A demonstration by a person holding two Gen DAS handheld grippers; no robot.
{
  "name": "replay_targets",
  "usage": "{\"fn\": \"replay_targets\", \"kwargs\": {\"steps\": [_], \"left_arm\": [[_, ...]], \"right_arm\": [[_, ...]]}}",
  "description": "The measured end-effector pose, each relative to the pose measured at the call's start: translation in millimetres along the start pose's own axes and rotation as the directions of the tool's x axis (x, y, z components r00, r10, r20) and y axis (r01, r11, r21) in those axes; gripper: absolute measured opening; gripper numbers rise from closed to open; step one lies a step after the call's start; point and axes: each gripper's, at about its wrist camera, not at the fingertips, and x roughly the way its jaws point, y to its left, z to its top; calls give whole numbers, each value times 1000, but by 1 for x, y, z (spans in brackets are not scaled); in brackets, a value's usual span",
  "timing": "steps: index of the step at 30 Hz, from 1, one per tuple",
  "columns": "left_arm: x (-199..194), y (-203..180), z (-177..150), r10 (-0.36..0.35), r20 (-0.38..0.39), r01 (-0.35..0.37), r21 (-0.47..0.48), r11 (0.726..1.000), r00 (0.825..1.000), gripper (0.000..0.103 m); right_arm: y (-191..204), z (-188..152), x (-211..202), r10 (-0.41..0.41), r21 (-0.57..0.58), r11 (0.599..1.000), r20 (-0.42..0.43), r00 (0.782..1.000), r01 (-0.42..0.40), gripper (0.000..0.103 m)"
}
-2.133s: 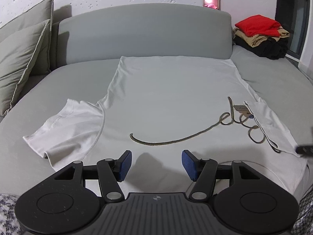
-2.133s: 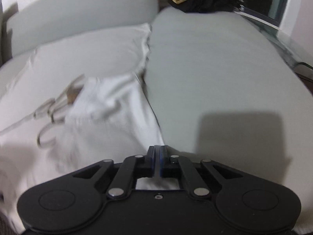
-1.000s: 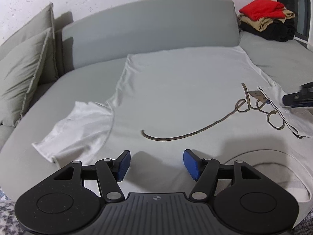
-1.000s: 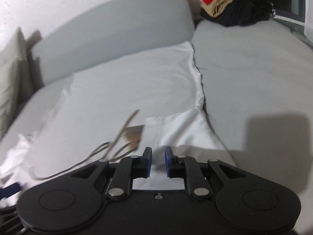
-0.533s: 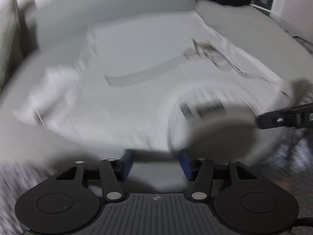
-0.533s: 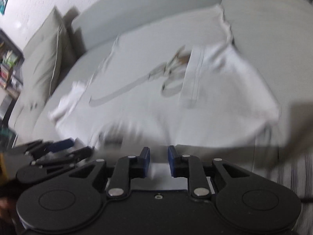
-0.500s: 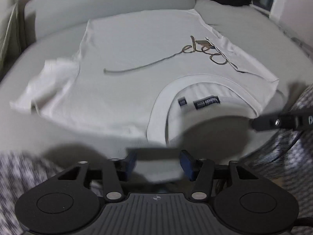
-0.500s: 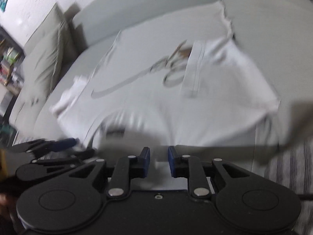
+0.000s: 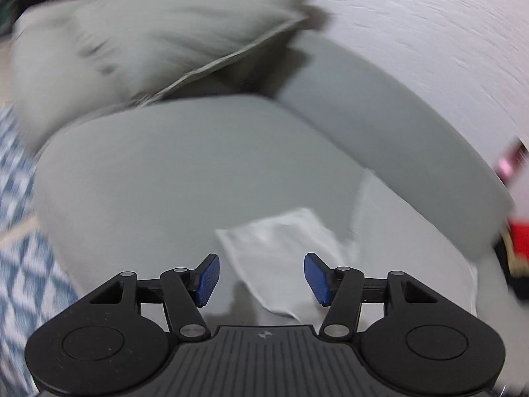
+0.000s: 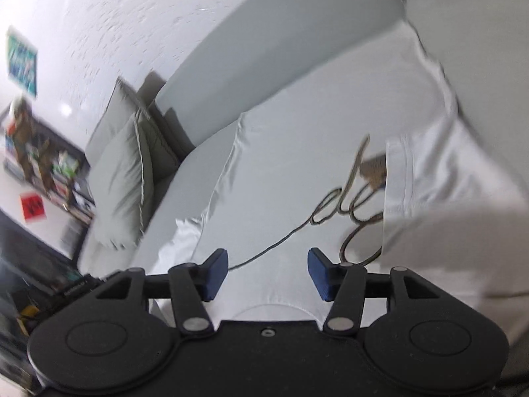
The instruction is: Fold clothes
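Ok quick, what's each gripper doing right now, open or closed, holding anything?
Left gripper: open, holding nothing, poised over the white T-shirt's sleeve.
Right gripper: open, holding nothing, above the shirt.

**Grey sofa bearing a spread shirt**

Lying flat across the grey sofa seat (image 10: 479, 33): a white T-shirt (image 10: 297, 152), one sleeve folded inward. Leaning at the seat's far end, against the backrest: grey-green cushions (image 10: 122, 165).

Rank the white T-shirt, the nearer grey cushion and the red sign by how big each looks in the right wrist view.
1. White T-shirt, by far the largest.
2. Grey cushion.
3. Red sign, smallest, though it sits farther from the camera, so its true size is unsure.
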Motion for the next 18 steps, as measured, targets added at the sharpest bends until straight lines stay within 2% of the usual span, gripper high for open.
{"fn": "replay_targets", "kwargs": {"steps": [3,6,8,9,10,12,14,16,18], "left_arm": [[22,25,10,2,-68,-12,-153,988,998,52],[32,40,13,-30,-93,7,-246,969,995,51],[34,37,15,-62,-91,40,-232,972,994,51],[36,34,16,-80,-95,58,-223,973,992,47],[40,29,16,-102,-112,75,-225,972,988,43],[52,26,16,-121,-154,81,-244,966,981,43],[58,22,16,-108,-166,66,-238,969,980,44],[60,17,16,-79,-159,44,-211,977,984,50],[61,12,15,-50,-150,22,-184,983,987,49]], "right_arm": [[-30,-4,17,48,187,982,-32,998,-41,46],[-40,0,19,87,250,965,-25,996,-78,47],[-44,-1,19,95,261,961,-18,995,-87,46],[-45,-1,19,97,262,961,-17,995,-89,46],[-45,-1,19,98,260,961,-16,995,-90,46],[-44,-1,19,94,244,966,-19,995,-87,46],[-43,-2,19,91,236,968,-12,996,-86,46],[-45,-1,17,93,233,968,-12,996,-88,46],[-45,-1,18,94,229,969,-12,996,-88,46]]}}
